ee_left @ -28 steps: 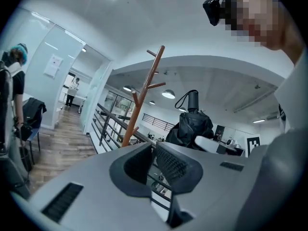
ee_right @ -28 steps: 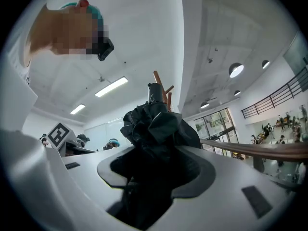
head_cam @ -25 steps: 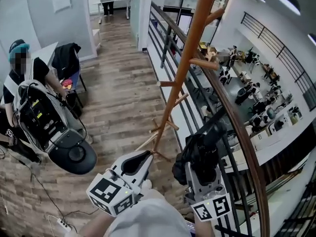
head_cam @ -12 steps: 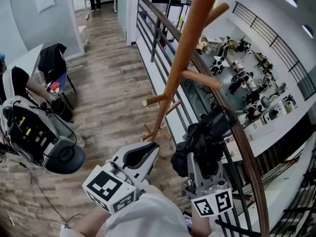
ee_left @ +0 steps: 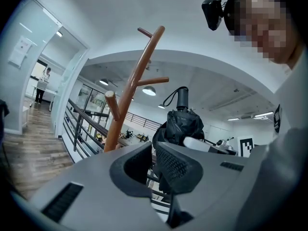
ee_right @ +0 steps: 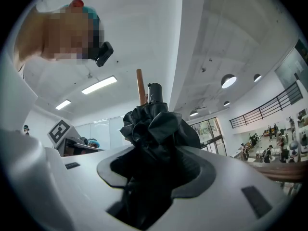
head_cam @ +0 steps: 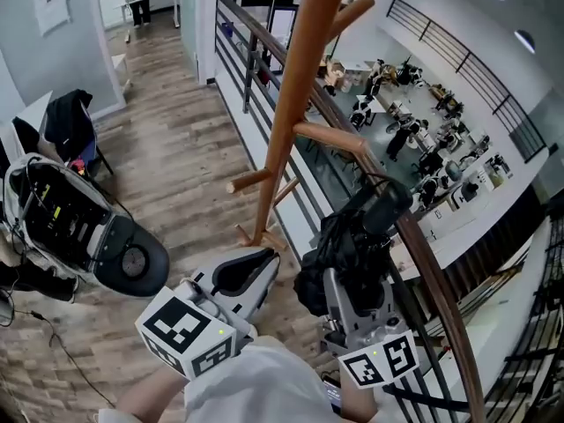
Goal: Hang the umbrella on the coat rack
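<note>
A tall brown wooden coat rack [head_cam: 295,86] with angled pegs stands by the railing, just ahead of both grippers. My right gripper [head_cam: 352,276] is shut on a folded black umbrella [head_cam: 348,236], whose handle and strap point up toward a low peg [head_cam: 330,137]. In the right gripper view the umbrella [ee_right: 159,124] fills the jaws of that gripper [ee_right: 154,172], with a peg tip [ee_right: 140,85] behind it. My left gripper [head_cam: 266,256] is shut and holds nothing, just left of the umbrella. Its own view shows the left gripper [ee_left: 153,150], the rack [ee_left: 130,90] and the umbrella [ee_left: 180,124].
A curved wooden handrail with dark bars [head_cam: 423,254] runs along the right, with a lower hall full of equipment [head_cam: 423,139] beyond it. On the wood floor to the left are a dark machine [head_cam: 79,227] and a chair with a black jacket [head_cam: 66,122].
Both grippers have come closer to the coat rack and risen a little. The umbrella, still held, now has its handle near the low peg.
</note>
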The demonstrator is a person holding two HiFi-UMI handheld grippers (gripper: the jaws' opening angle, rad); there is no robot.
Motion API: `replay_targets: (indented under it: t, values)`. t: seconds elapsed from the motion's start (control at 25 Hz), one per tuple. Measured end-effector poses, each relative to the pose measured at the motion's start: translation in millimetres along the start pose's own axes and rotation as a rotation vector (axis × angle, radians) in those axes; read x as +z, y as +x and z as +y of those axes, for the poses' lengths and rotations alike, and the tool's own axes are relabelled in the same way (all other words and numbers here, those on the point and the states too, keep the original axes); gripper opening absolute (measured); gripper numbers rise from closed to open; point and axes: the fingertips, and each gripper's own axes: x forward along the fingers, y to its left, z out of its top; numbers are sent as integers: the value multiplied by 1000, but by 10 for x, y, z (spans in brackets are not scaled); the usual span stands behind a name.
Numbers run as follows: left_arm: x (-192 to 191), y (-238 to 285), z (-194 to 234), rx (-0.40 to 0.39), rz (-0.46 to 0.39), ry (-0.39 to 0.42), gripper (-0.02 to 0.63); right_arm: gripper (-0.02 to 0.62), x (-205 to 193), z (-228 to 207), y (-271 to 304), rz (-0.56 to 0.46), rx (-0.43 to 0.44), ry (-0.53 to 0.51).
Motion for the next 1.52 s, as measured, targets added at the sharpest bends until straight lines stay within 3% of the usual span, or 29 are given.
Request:
replay_targets:
  t: [0.92, 1.2, 1.52]
  values:
    - [135, -27, -43, 12, -49, 37, 43, 242, 213, 143, 182, -13, 79, -21]
    - [271, -59, 206, 33, -58, 39, 43, 242, 228, 283, 463, -1, 120, -61]
    - [246, -173, -15, 61, -82, 22, 43, 242, 198, 327, 326, 34, 131, -77]
